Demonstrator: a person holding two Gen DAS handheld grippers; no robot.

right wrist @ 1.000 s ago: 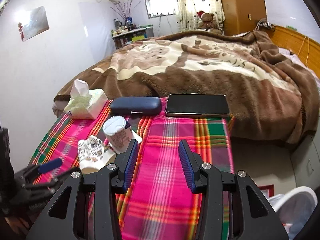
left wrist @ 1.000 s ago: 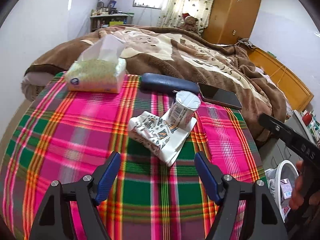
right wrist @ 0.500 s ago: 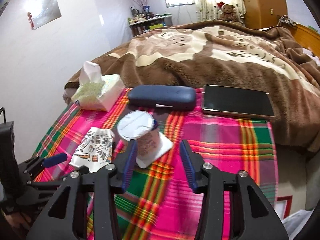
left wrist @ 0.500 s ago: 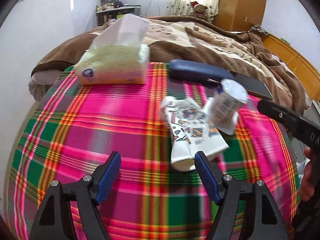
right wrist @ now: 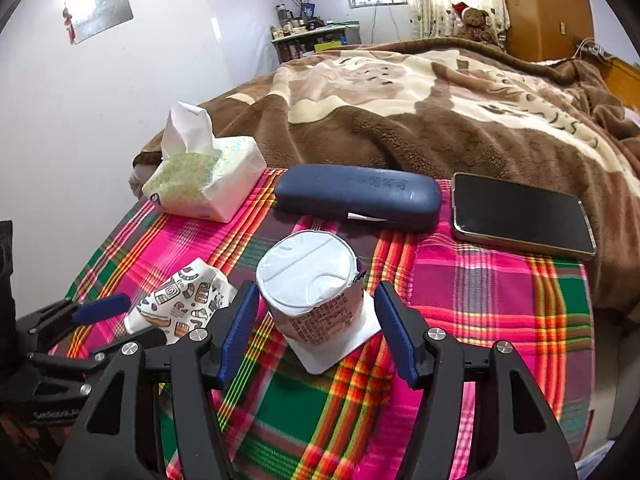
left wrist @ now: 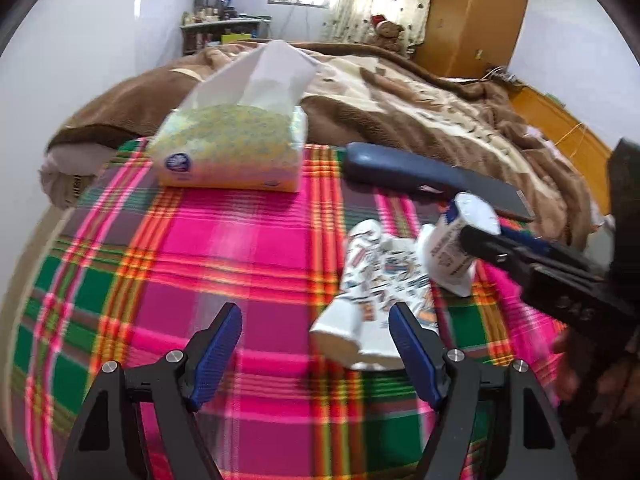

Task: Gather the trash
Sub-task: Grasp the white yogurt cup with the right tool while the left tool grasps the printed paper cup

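Note:
A white yogurt cup (right wrist: pixel 310 286) with a foil lid stands on the plaid tablecloth (right wrist: pixel 500 292); it also shows in the left wrist view (left wrist: pixel 460 248). My right gripper (right wrist: pixel 316 330) is open with its fingers on either side of the cup, not clamped. A crumpled printed paper cup (left wrist: pixel 376 292) lies just left of the yogurt cup, seen in the right wrist view too (right wrist: pixel 180 304). My left gripper (left wrist: pixel 316 348) is open and empty; its right finger is close to the paper cup's near end.
A tissue pack (left wrist: pixel 236 152) sits at the table's far left, a blue glasses case (right wrist: pixel 356 196) and a phone (right wrist: pixel 520 216) along the far edge. A bed with a brown blanket (right wrist: pixel 440 92) lies beyond. The white wall is on the left.
My right gripper has moved forward and opened wider, so the yogurt cup now sits between its fingers. My left gripper has moved closer to the paper cup.

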